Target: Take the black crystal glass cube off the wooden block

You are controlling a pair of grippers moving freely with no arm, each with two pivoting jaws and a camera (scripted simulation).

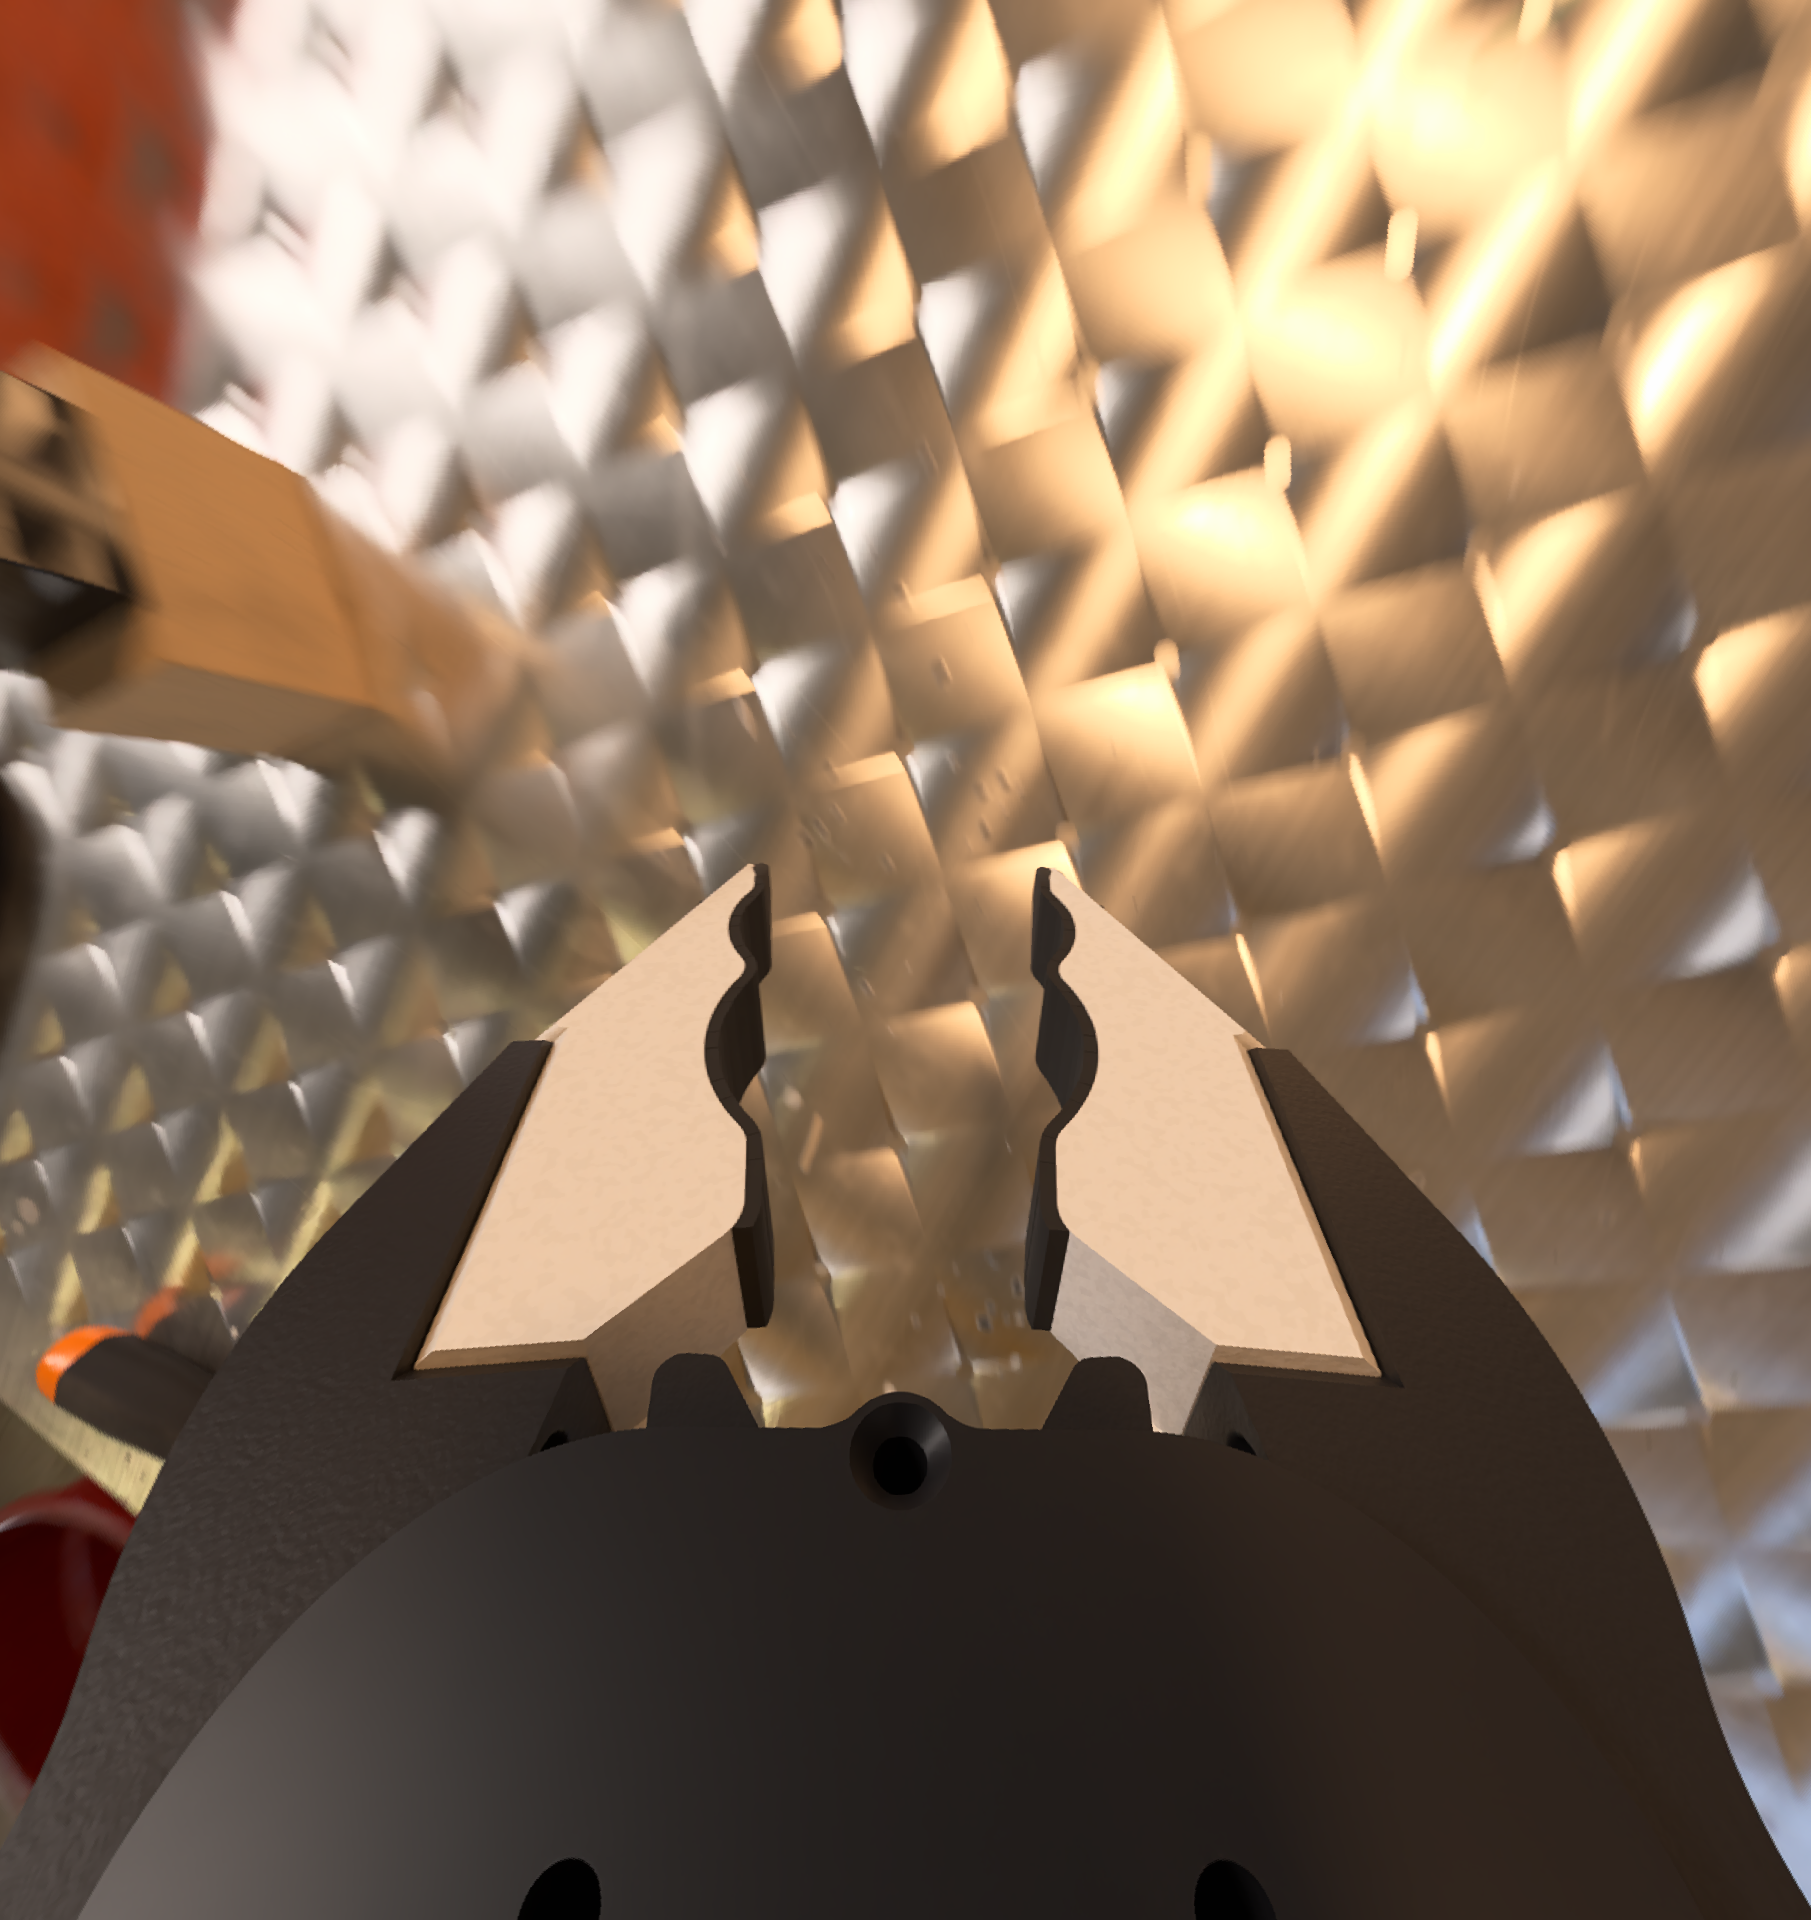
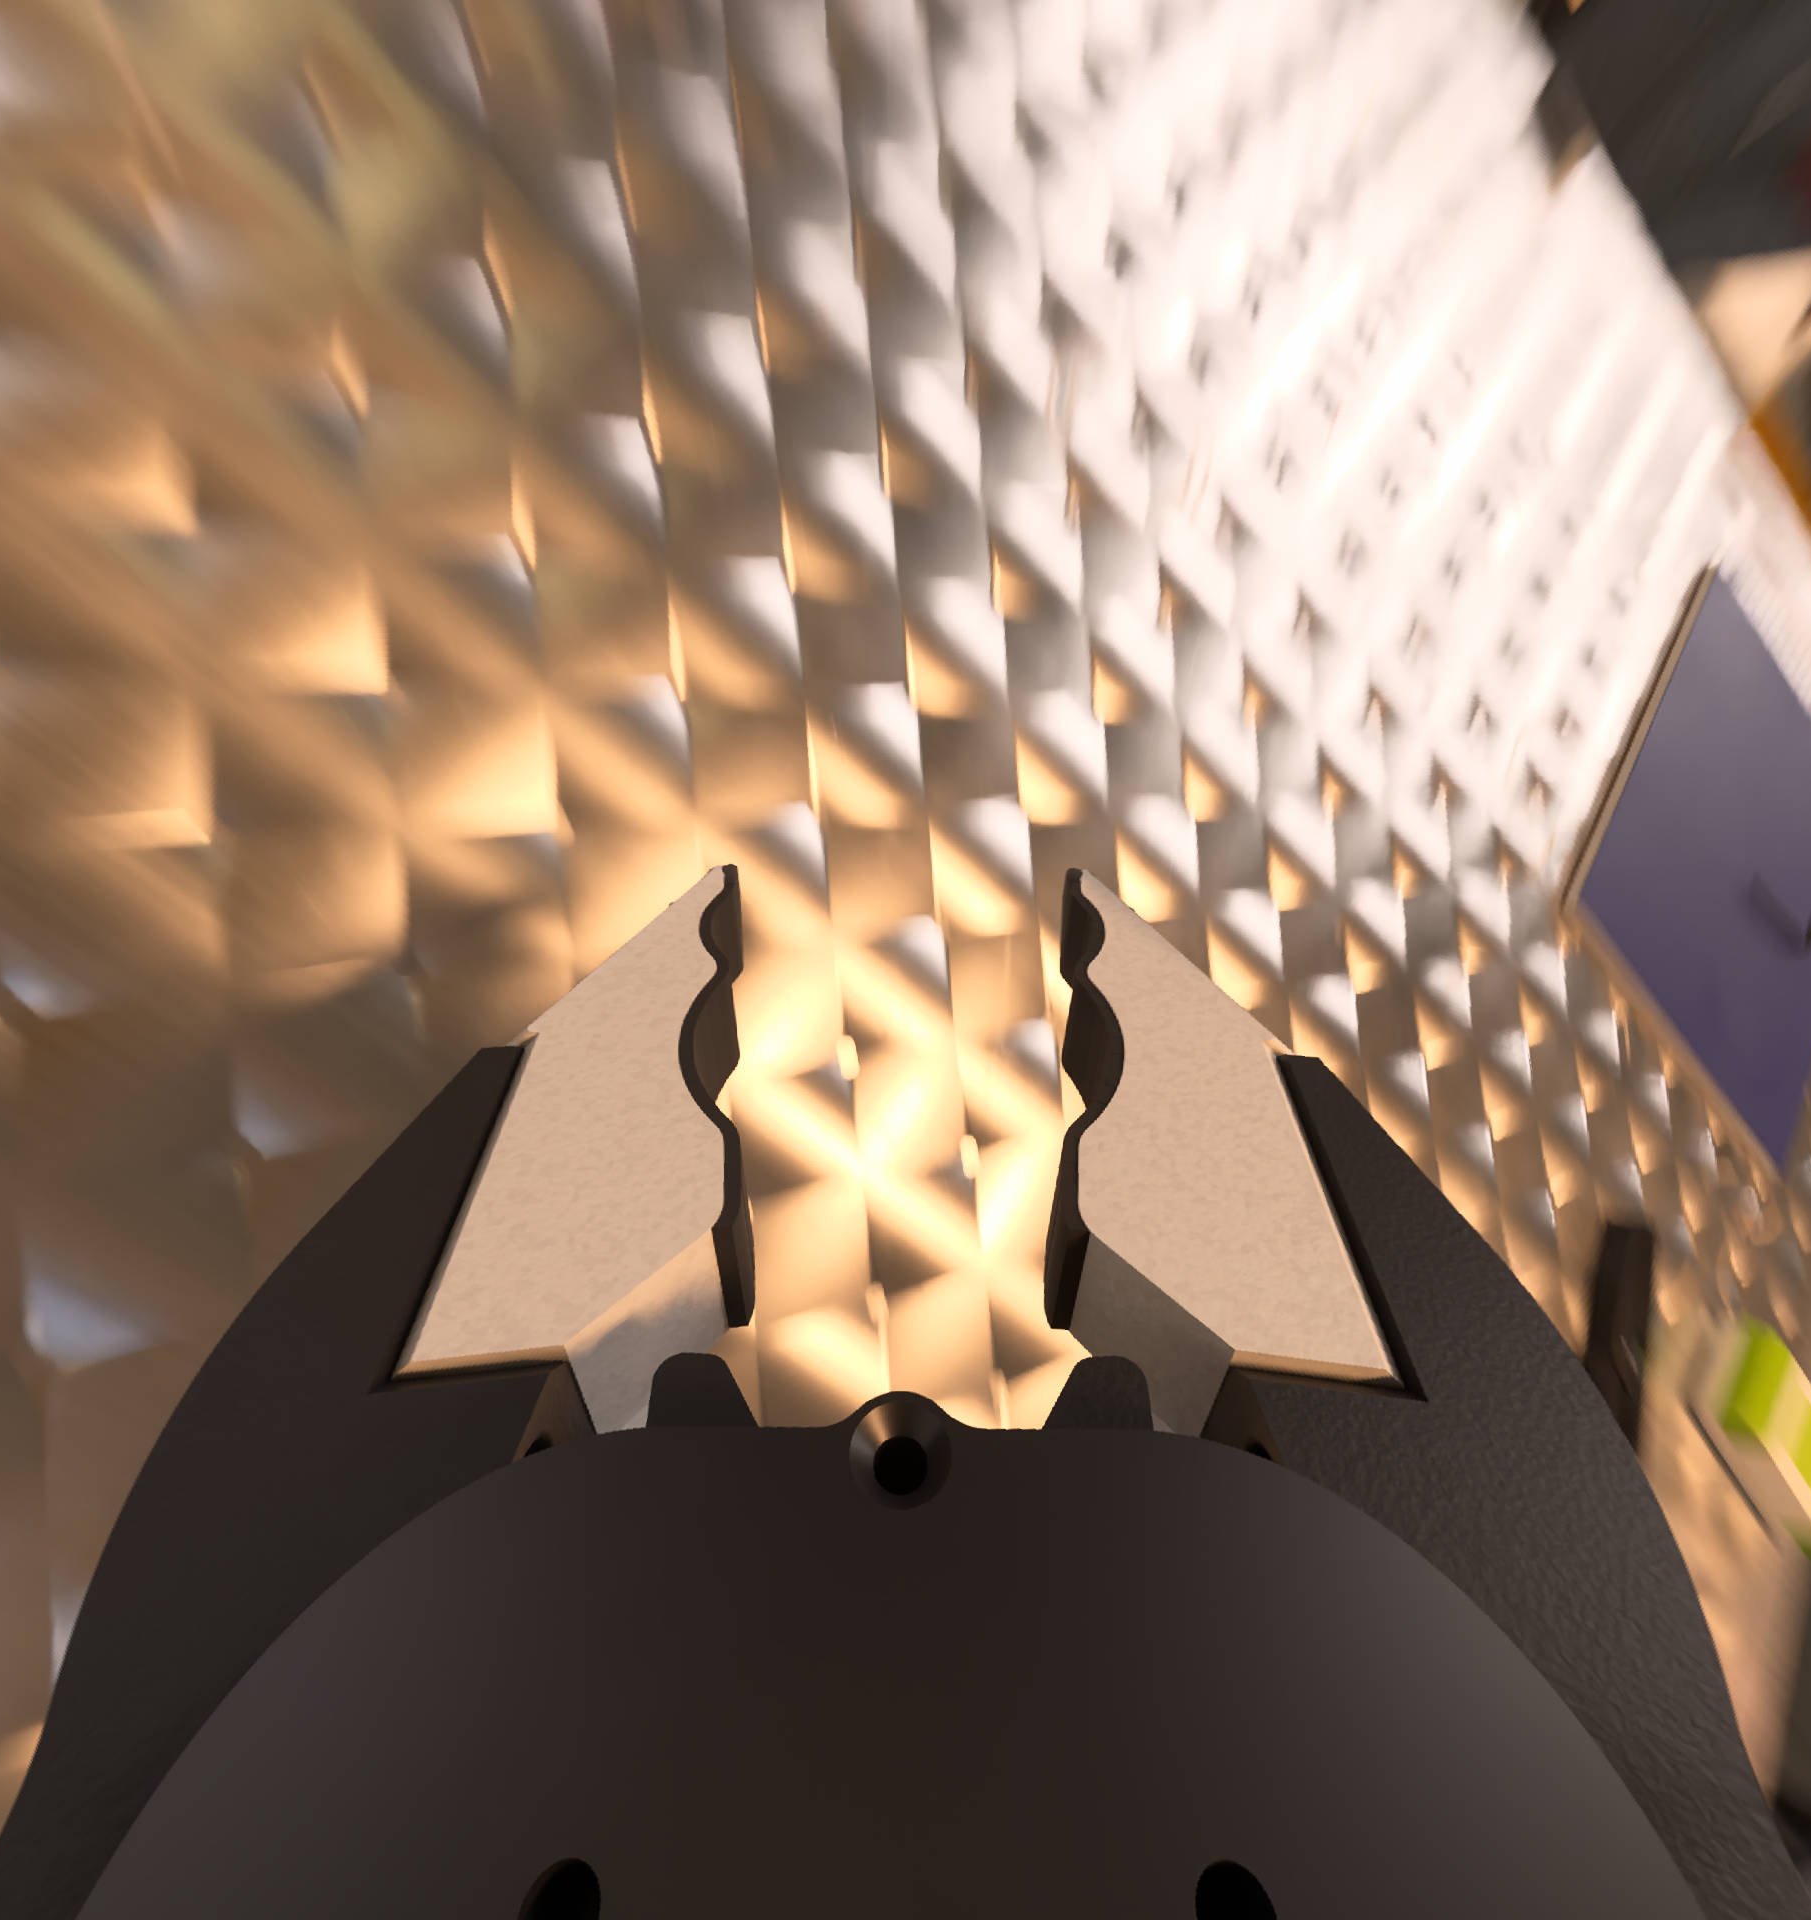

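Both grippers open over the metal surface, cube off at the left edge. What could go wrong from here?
1. In the left wrist view the black crystal glass cube and wooden block sit far left and blurred, while the left gripper points at bare embossed metal surface: the approach may miss.
2. An orange object lies close behind the block, so a sweep could hit it.
3. The right gripper sees neither cube nor block.

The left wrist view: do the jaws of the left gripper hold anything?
No, the left gripper has its jaws apart, and only the patterned metal surface shows in the gap between them.
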